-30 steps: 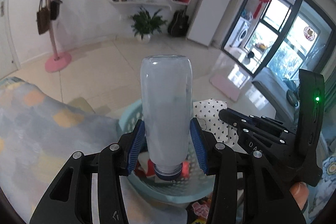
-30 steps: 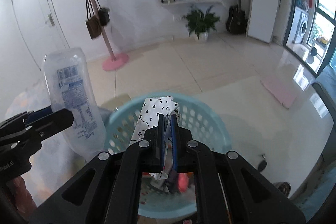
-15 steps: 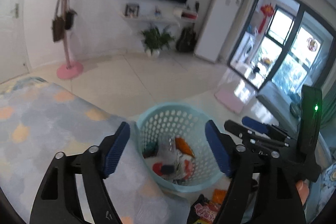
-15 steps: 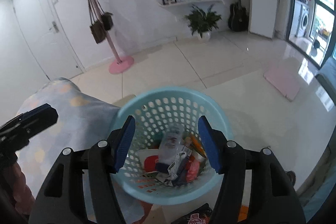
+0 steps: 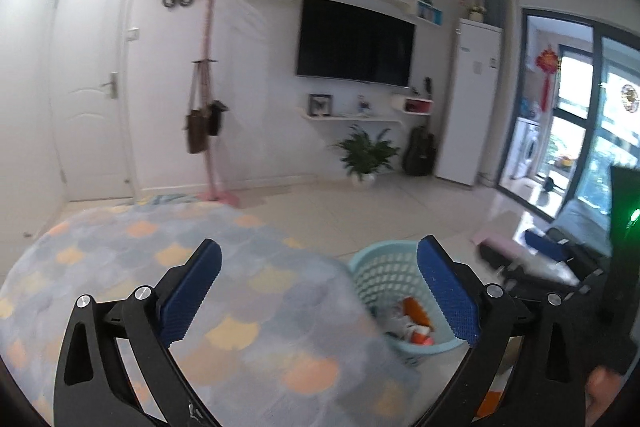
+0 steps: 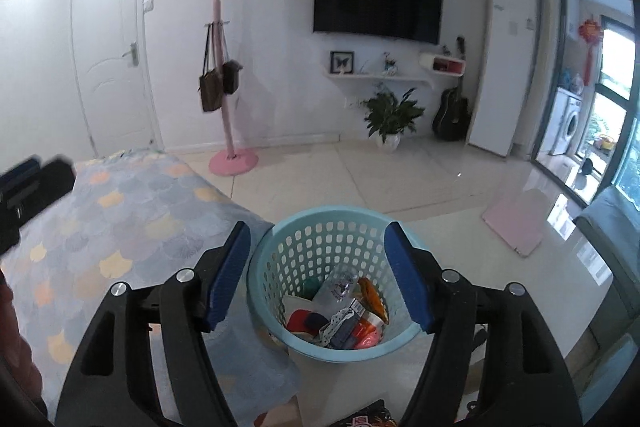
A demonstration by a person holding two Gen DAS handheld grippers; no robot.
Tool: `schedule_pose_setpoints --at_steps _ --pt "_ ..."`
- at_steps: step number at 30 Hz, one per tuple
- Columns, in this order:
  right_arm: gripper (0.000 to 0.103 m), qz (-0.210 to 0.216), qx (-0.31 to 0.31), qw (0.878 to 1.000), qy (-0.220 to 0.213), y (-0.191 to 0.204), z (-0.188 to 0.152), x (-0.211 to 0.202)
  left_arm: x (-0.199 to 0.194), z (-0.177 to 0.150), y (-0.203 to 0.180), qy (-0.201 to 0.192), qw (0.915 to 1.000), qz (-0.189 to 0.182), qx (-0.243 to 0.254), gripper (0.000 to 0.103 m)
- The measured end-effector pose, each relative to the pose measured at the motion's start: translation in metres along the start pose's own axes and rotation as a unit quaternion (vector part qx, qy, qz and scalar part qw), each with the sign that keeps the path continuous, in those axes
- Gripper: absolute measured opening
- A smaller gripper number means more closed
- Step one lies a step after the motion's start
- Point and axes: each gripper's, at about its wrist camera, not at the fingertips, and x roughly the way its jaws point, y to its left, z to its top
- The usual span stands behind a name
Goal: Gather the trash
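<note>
Left wrist view: my left claw (image 5: 320, 291) gapes wide, empty, above the patterned table (image 5: 120, 267); the basket (image 5: 384, 267) sits just beyond its edge.

Right wrist view: my right claw (image 6: 320, 271) is spread, empty, framing the basket (image 6: 332, 219) with its trash (image 6: 340, 315). I'd sweep the table for leftovers, then grip squarely.

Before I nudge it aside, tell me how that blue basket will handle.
The blue basket probably slides easily: perforated plastic on glossy tile. It looks light, holding only wrappers and a plastic bottle. Tall and narrow at the base, a high push might tip it.
</note>
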Motion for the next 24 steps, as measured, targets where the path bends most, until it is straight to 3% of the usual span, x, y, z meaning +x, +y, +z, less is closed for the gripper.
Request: schedule_pose_setpoints --at_steps 4,9,16,24 --pt "0.066 0.007 0.030 0.999 -0.024 -0.001 -0.003 -0.018 -0.018 -0.008 0.009 -0.014 0.9994 0.027 -0.015 0.095" --pt "0.066 -0.001 0.018 1.000 -0.011 0.011 -0.011 -0.019 -0.030 -0.019 0.020 -0.003 0.9989 0.028 -0.037 0.095" --pt "0.066 -0.013 0.011 1.000 -0.004 0.023 -0.033 -0.022 -0.044 -0.027 0.017 -0.002 0.9991 0.036 -0.022 0.095" --pt "0.066 -0.027 0.002 1.000 -0.014 0.024 -0.031 -0.029 -0.047 -0.028 0.011 -0.007 0.9991 0.040 -0.015 0.095"
